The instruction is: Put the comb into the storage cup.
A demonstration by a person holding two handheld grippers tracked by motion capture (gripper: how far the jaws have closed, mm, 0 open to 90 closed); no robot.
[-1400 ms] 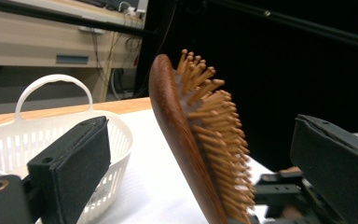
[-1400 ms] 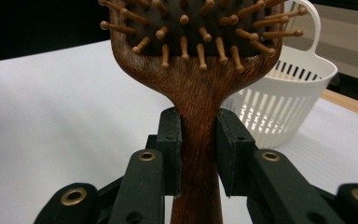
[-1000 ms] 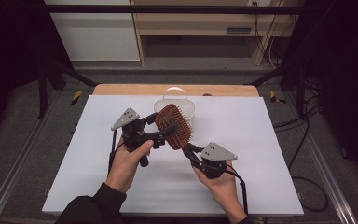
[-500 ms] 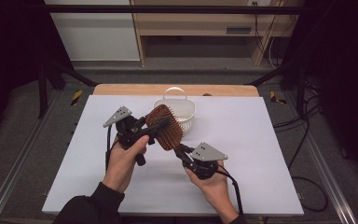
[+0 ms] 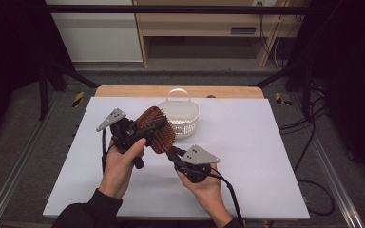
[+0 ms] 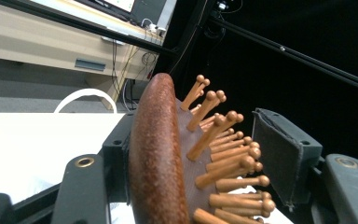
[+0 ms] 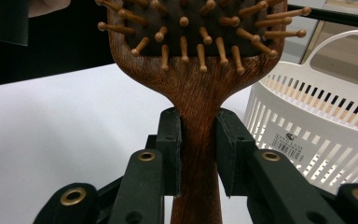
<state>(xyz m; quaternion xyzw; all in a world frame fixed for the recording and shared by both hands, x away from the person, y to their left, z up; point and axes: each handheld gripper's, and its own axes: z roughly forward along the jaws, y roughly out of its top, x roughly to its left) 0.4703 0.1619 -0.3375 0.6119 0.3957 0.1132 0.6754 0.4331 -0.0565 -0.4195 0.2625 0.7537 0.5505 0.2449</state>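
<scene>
Above the table (image 5: 266, 156), the right gripper (image 7: 198, 140) clamps the hairbrush (image 5: 156, 129) handle while the left gripper (image 6: 191, 158) brackets its head without squeezing, likely mid-handover, needing one clean release.

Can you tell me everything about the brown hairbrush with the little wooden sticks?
The dark reddish-brown wooden paddle hairbrush has a wide oval head with light wooden pins, each ending in a small ball, set in a dark pad. It is held up above the white table, near the white slotted plastic basket. The right gripper is shut on its narrow handle. The left gripper has its jaws around the head; one jaw lies against the smooth back, the other looks clear of the pins.
</scene>
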